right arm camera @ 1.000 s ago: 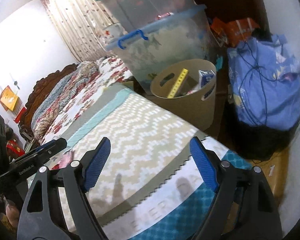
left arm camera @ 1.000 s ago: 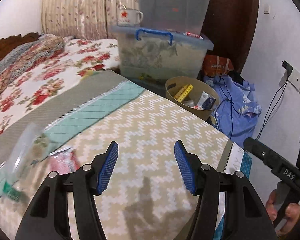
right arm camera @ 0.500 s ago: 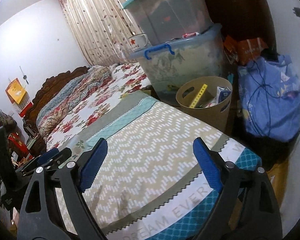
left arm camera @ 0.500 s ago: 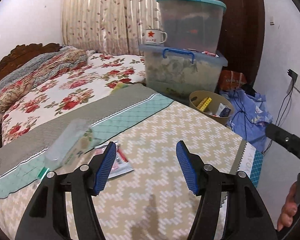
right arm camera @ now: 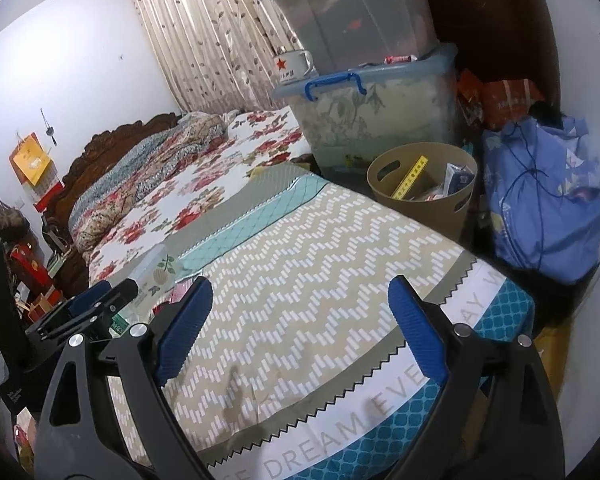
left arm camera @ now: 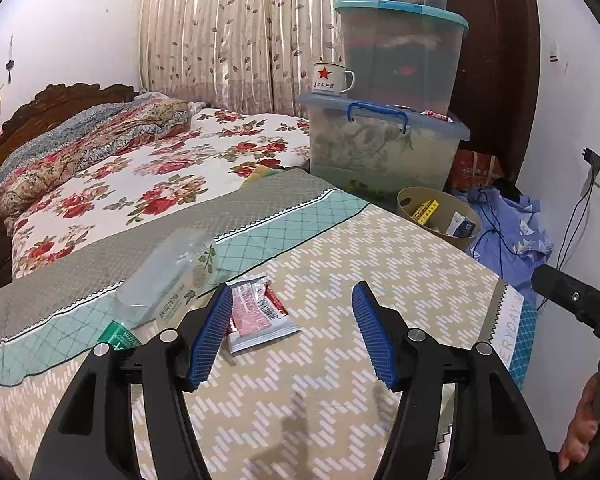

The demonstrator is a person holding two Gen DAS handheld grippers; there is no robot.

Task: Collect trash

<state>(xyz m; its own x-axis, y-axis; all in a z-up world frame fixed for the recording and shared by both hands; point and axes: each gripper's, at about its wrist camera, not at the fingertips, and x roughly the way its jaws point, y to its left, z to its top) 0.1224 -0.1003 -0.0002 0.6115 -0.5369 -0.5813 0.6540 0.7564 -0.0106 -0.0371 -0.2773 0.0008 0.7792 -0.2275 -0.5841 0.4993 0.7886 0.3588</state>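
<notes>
A red and white snack wrapper lies flat on the zigzag blanket, just ahead of my left gripper's left finger. A clear plastic bottle with a green cap lies on its side to the wrapper's left; it also shows in the right wrist view. A tan trash bin with several items in it stands on the floor past the bed's far corner, also in the right wrist view. My left gripper is open and empty. My right gripper is open and empty over the blanket's near corner.
Stacked clear storage boxes with a star mug stand behind the bin. A blue cloth bag with cables lies right of the bin. A floral bedspread covers the bed's far half. The wall is close on the right.
Both grippers have pulled back and risen, so more of the room shows. The wrapper and bottle have come clearly into the left wrist view. Both grippers stay open.
</notes>
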